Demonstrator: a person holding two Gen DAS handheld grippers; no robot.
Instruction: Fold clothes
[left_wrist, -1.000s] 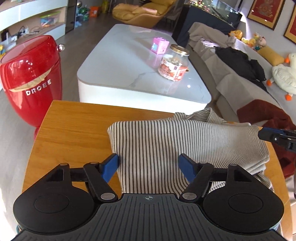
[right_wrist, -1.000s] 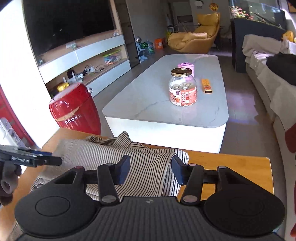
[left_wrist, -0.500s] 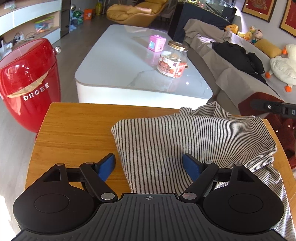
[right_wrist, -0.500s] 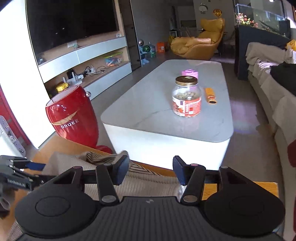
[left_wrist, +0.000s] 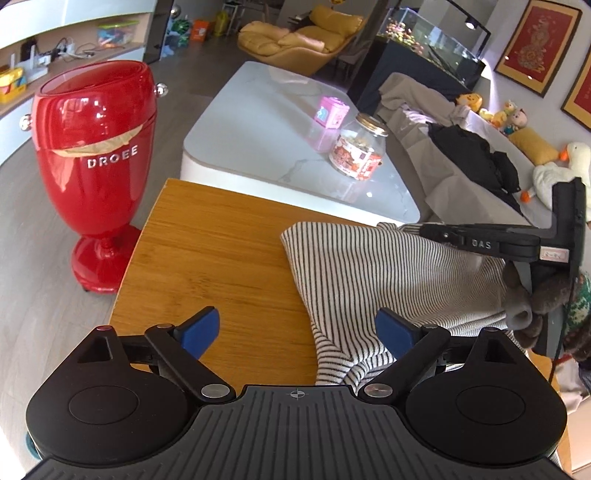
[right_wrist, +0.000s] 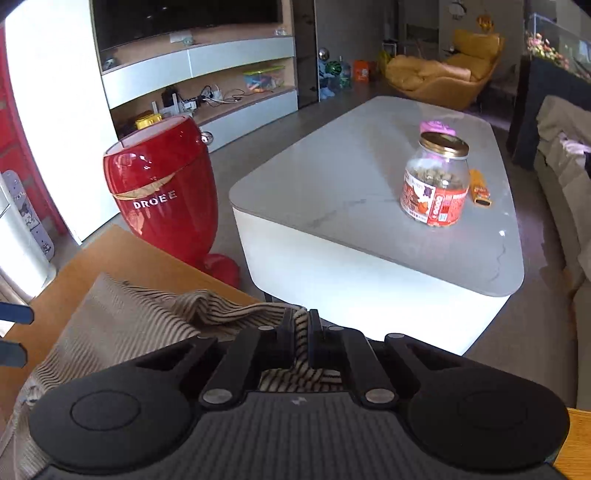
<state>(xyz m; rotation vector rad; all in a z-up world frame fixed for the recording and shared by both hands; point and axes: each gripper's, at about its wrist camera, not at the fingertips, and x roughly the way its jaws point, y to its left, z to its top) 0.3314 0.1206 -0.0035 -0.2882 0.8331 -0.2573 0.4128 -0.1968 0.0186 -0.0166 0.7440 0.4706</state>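
Striped black-and-white knit garment (left_wrist: 388, 273) lies bunched on right part of round wooden desk (left_wrist: 221, 258) | right claw (right_wrist: 302, 338) pinched shut on its far edge | left claw (left_wrist: 297, 328) spread wide, empty | risk: thin pinch slips, layers skew | hem overhangs near rim | red pedestal bin (left_wrist: 94, 147) beside desk, nothing blocking.

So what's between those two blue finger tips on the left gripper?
Mostly bare wooden table; the striped shirt edge reaches only the right fingertip, in the left wrist view.
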